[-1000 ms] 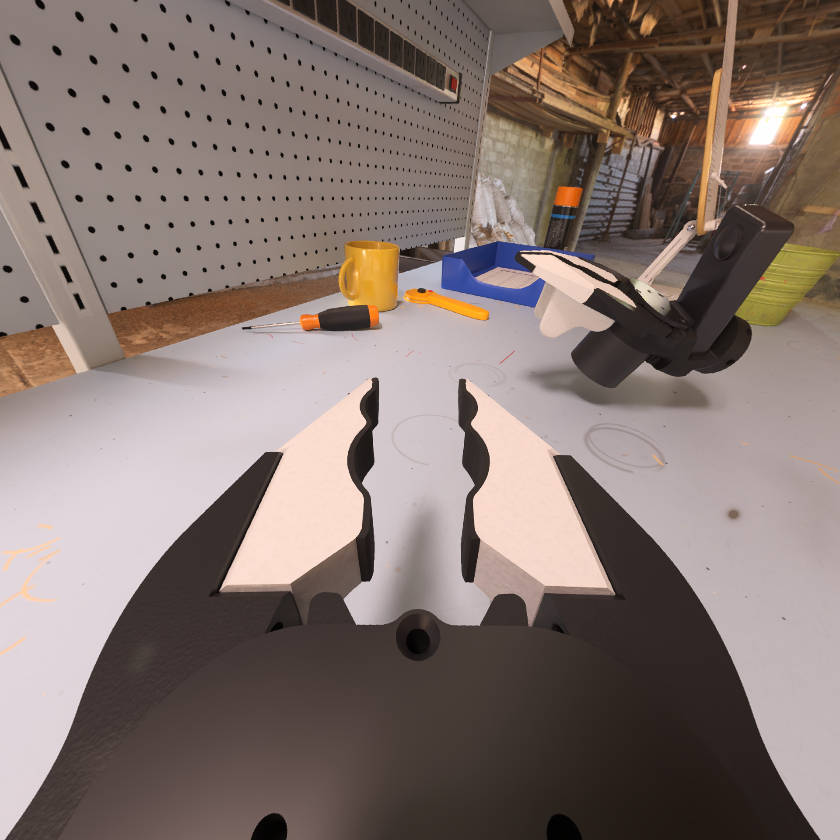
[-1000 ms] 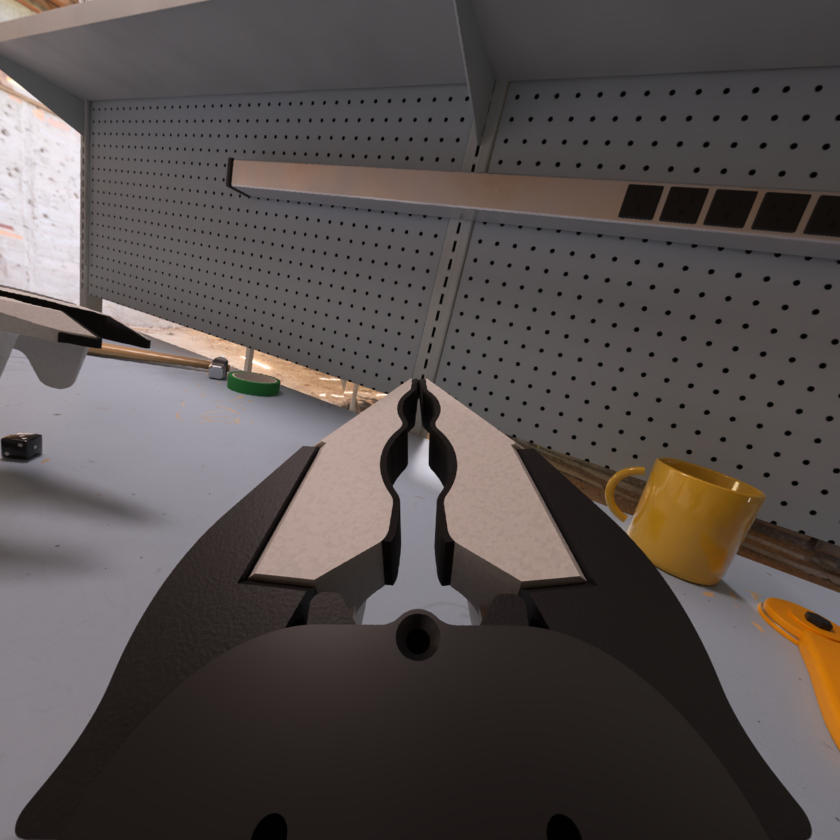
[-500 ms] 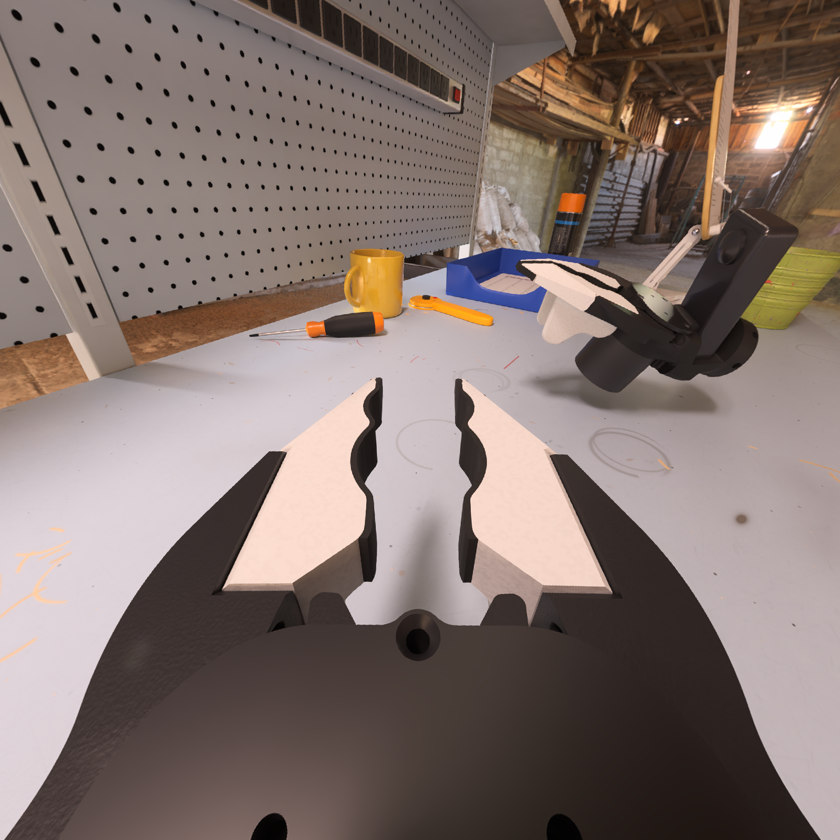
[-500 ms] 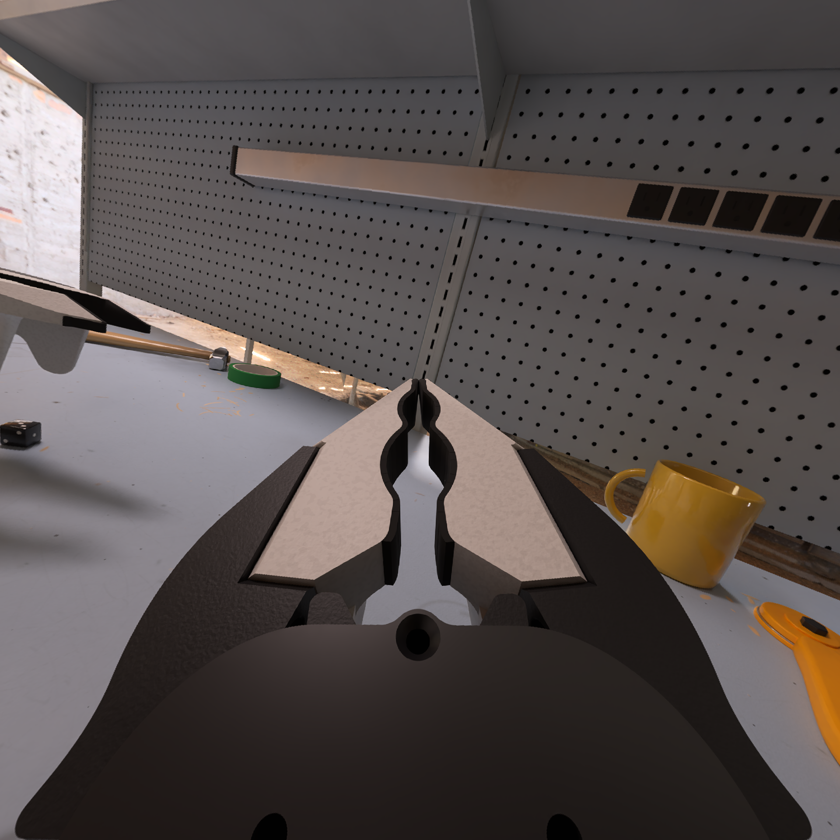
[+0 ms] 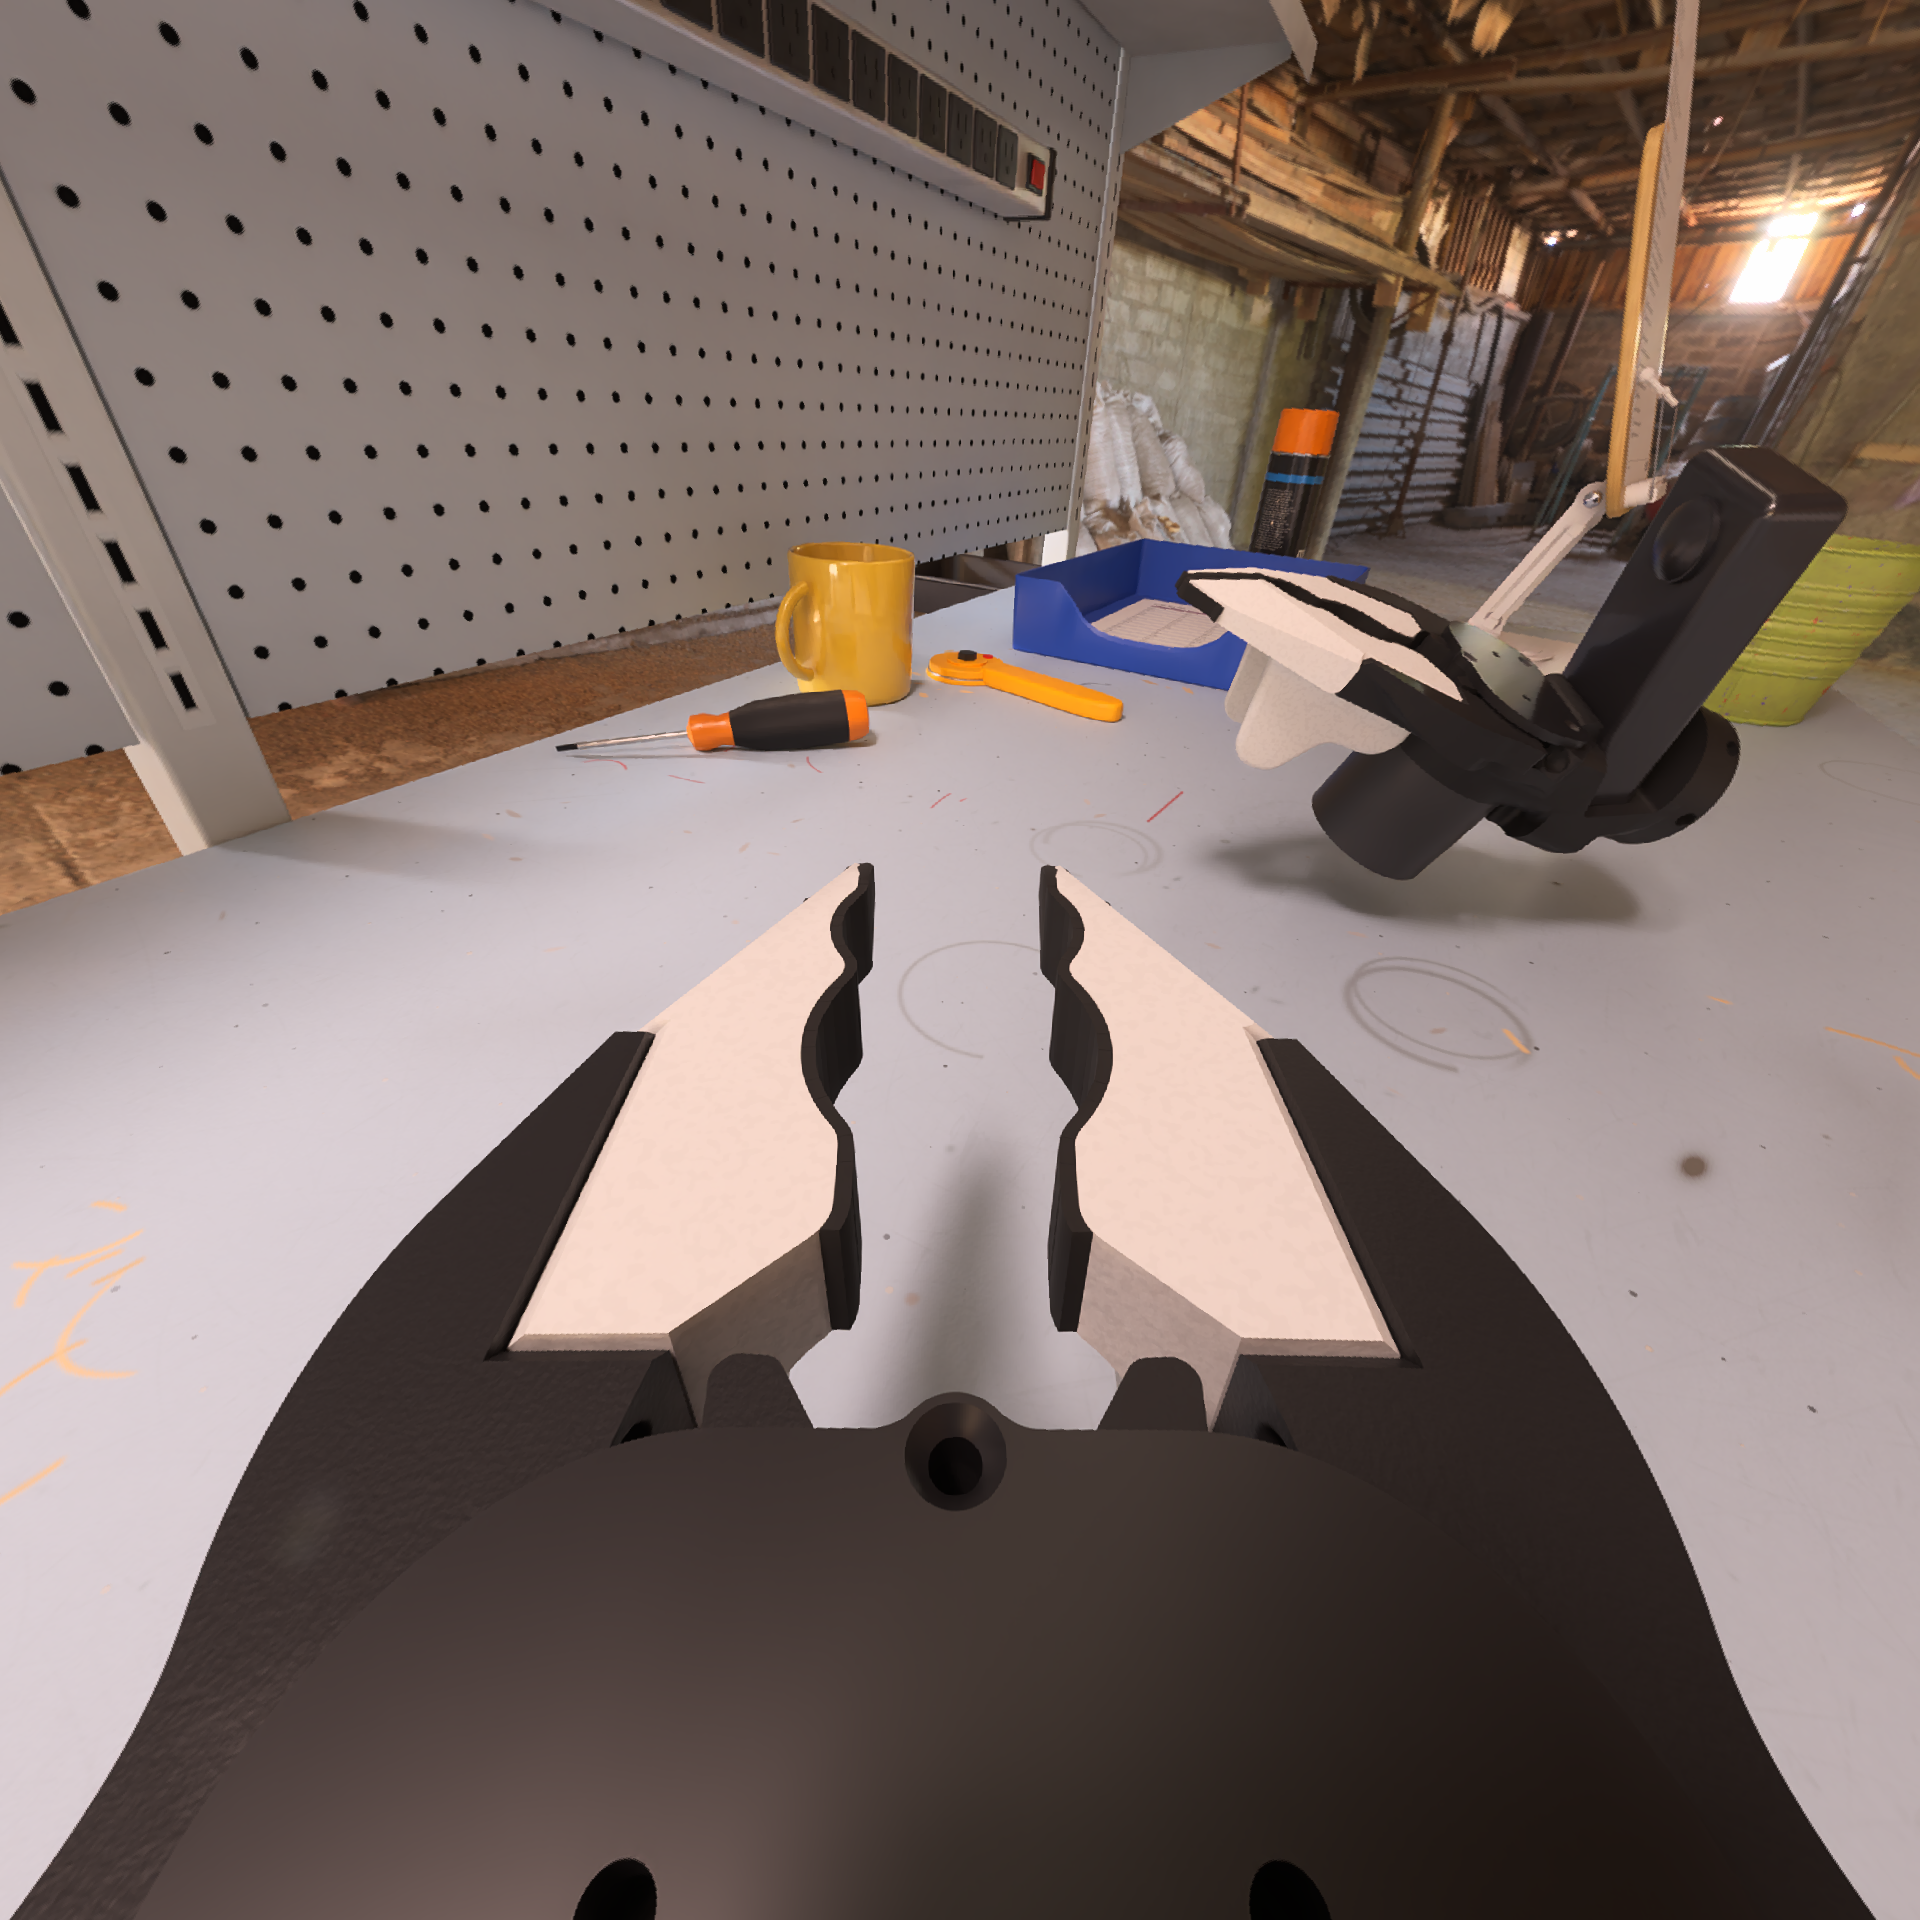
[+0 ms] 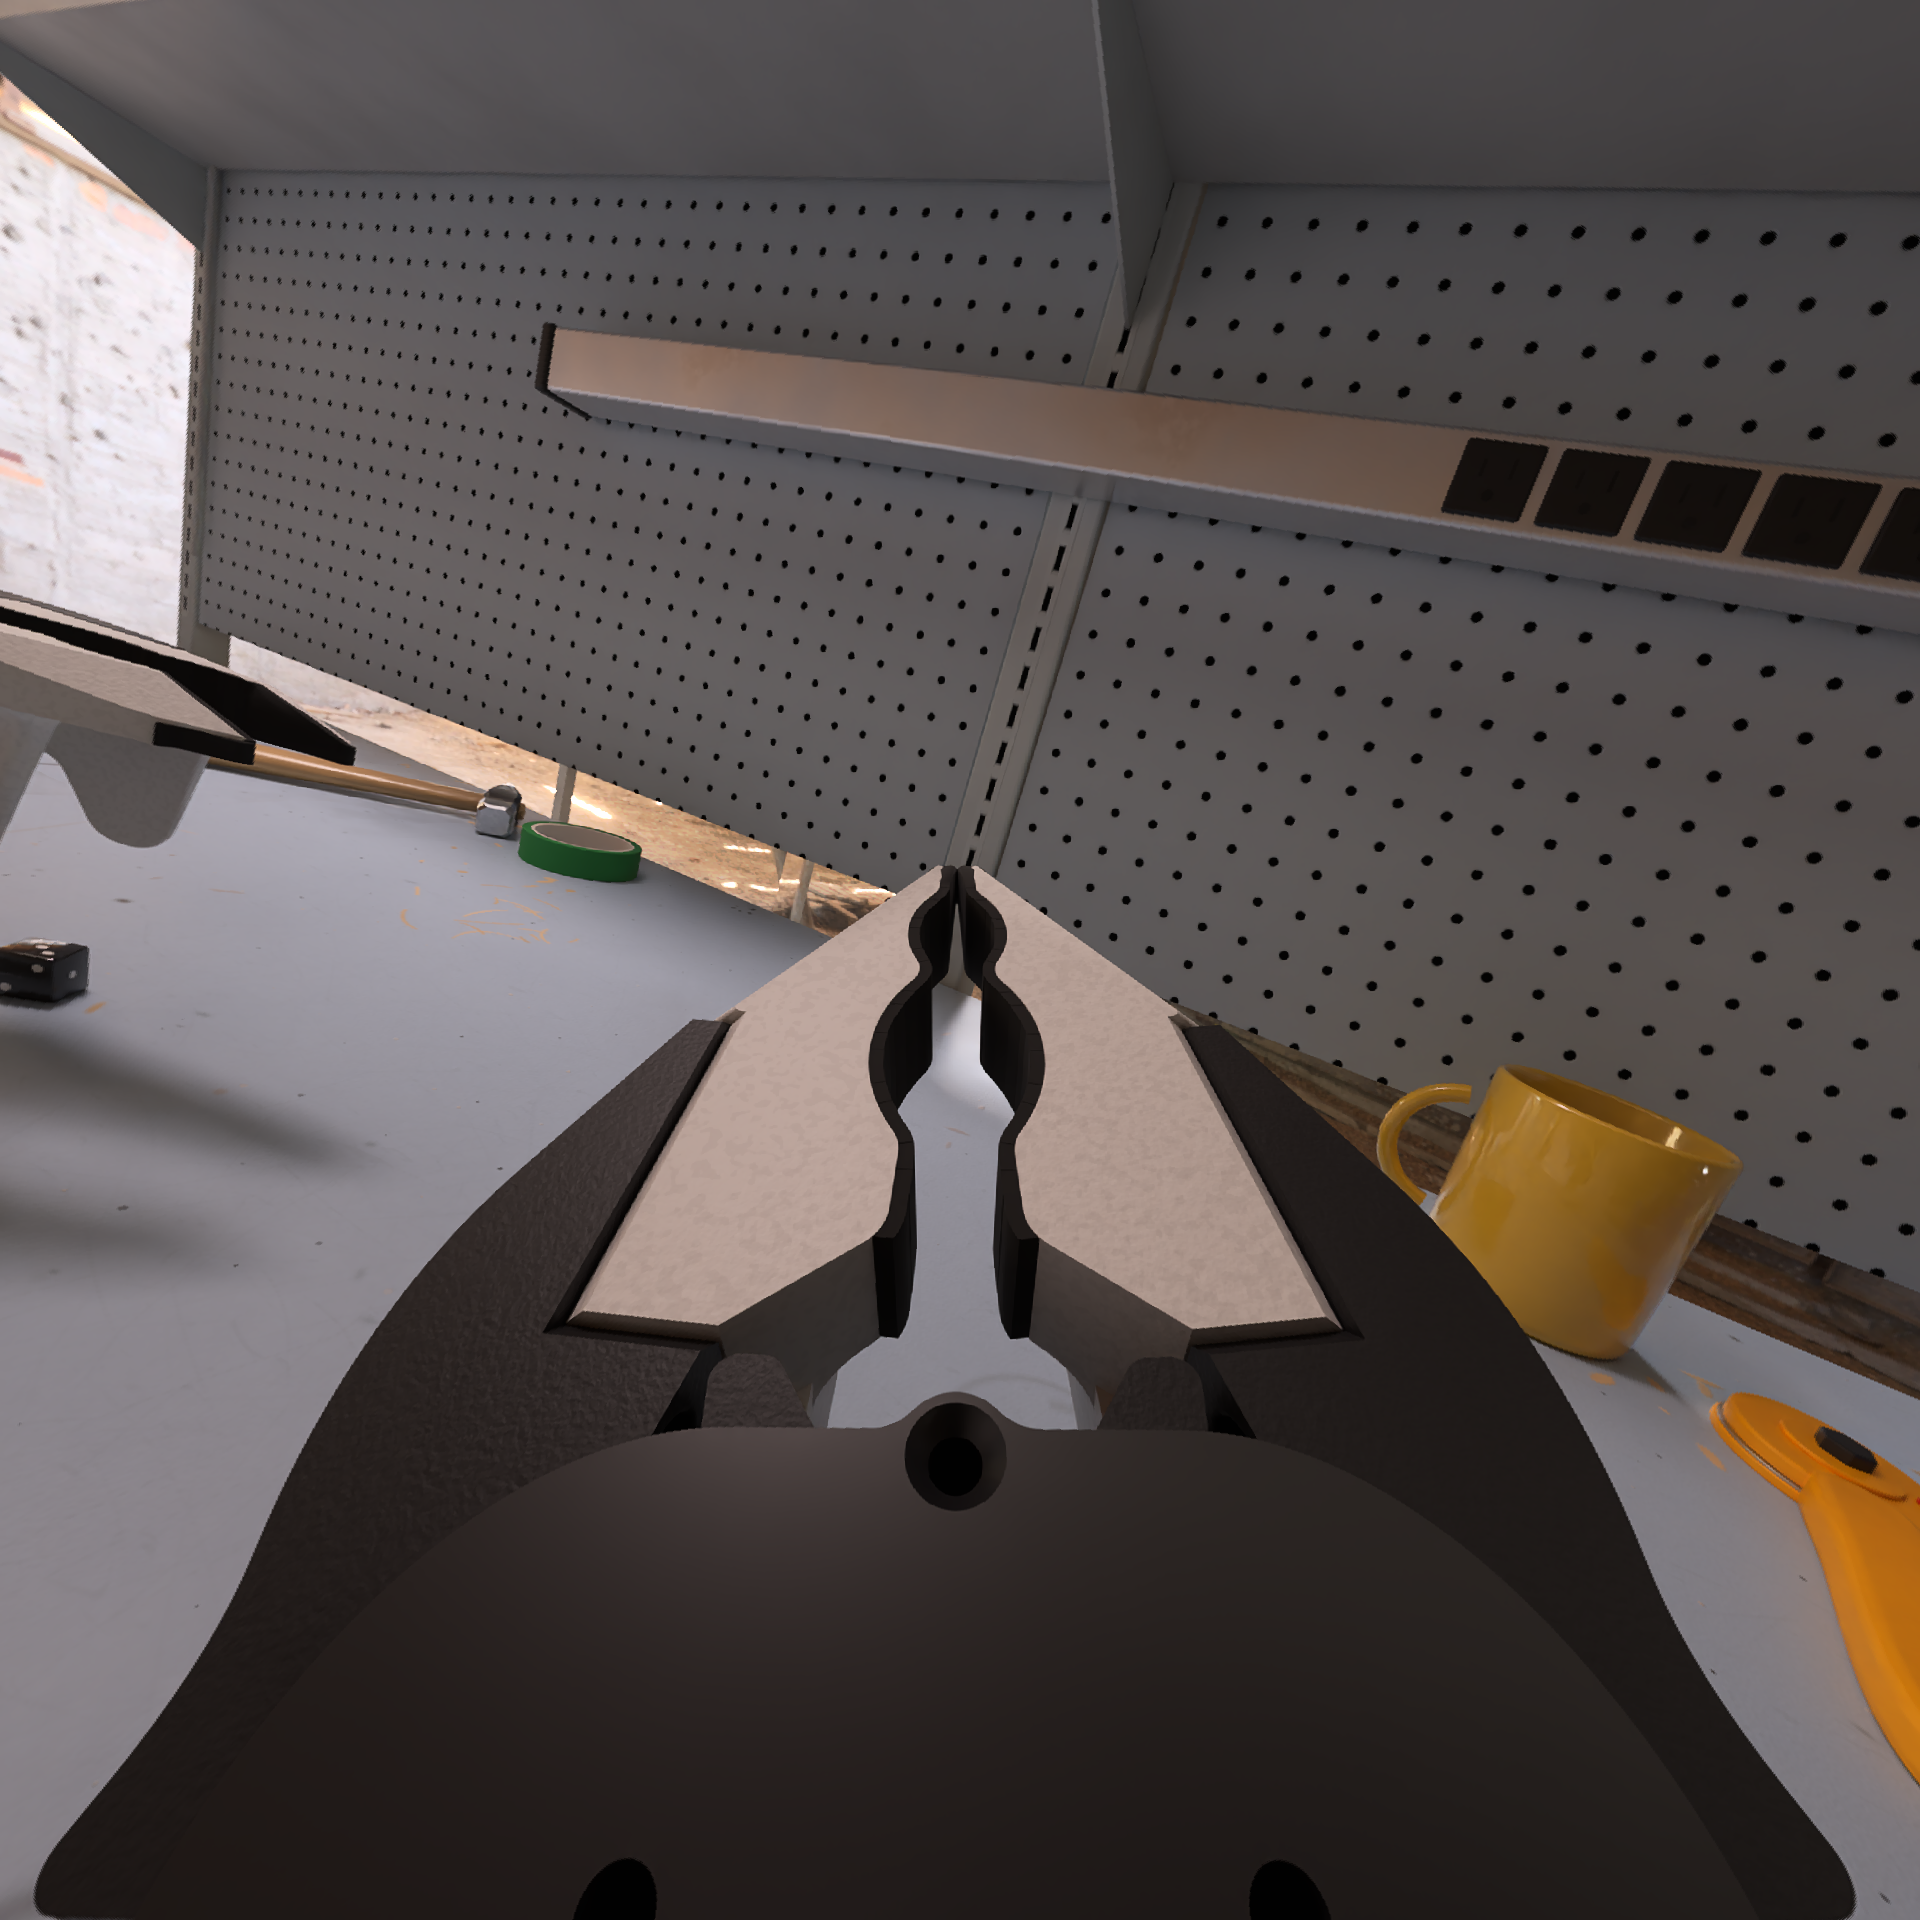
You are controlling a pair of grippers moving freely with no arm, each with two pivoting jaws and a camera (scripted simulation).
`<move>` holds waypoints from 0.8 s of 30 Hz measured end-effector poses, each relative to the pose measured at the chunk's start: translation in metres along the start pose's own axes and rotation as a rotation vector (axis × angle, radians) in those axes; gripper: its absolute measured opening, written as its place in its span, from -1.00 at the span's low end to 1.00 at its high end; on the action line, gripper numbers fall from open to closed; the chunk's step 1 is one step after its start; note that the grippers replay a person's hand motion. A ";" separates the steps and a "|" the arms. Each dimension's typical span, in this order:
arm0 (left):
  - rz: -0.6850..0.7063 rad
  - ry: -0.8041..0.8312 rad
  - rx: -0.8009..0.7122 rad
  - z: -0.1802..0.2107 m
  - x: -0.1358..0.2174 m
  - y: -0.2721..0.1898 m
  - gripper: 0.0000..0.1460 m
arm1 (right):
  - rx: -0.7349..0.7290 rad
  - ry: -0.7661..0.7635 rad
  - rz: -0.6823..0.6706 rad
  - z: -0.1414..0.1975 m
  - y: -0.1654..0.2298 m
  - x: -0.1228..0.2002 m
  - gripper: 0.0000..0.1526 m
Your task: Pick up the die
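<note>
The die (image 6: 42, 969) is a small black cube with white pips, lying on the grey bench at the far left of the right wrist view; it does not show in the left wrist view. My left gripper (image 5: 956, 883) is open and empty, low over the bare bench. Its fingers (image 6: 125, 707) reach in at the left edge of the right wrist view, above and beside the die. My right gripper (image 6: 956, 883) is shut and empty, tilted up toward the pegboard. It also shows hovering at the right of the left wrist view (image 5: 1205, 594).
A yellow mug (image 5: 847, 621), a screwdriver (image 5: 769, 722), an orange rotary cutter (image 5: 1023, 686) and a blue tray (image 5: 1132, 623) stand near the pegboard (image 5: 520, 343). A hammer (image 6: 416, 795) and green tape roll (image 6: 579, 850) lie beyond the die. A green bucket (image 5: 1829, 644) is far right.
The left wrist view has shifted slightly, with the mug and tools drifting right. The right gripper has rolled a little, tilting the pegboard and shelf. Both jaws are unchanged.
</note>
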State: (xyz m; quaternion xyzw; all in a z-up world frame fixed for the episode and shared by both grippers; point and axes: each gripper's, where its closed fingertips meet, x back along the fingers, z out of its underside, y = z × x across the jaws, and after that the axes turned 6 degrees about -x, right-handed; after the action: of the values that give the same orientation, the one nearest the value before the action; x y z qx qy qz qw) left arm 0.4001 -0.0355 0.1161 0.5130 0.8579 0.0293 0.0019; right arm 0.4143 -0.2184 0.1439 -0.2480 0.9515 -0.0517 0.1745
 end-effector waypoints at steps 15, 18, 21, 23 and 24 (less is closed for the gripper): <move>0.001 0.008 -0.007 0.001 -0.001 -0.001 -0.57 | 0.015 -0.002 -0.002 0.001 0.003 -0.002 -1.00; 0.002 0.009 -0.006 0.001 -0.001 -0.001 -0.57 | 0.018 -0.002 -0.002 0.002 0.003 -0.002 -1.00; 0.001 0.009 -0.008 0.001 -0.001 -0.001 -0.57 | 0.019 -0.002 -0.002 0.002 0.003 -0.002 -1.00; 0.001 0.010 -0.007 0.001 -0.001 -0.001 -0.57 | 0.020 -0.003 -0.003 0.002 0.004 -0.003 -1.00; 0.001 0.010 -0.008 0.001 -0.001 -0.001 -0.57 | 0.020 -0.004 -0.002 0.002 0.004 -0.003 -1.00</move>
State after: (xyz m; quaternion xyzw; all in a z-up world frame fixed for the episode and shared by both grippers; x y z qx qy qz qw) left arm 0.3999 -0.0365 0.1147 0.5133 0.8575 0.0352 -0.0007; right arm 0.4155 -0.2138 0.1421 -0.2474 0.9503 -0.0610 0.1787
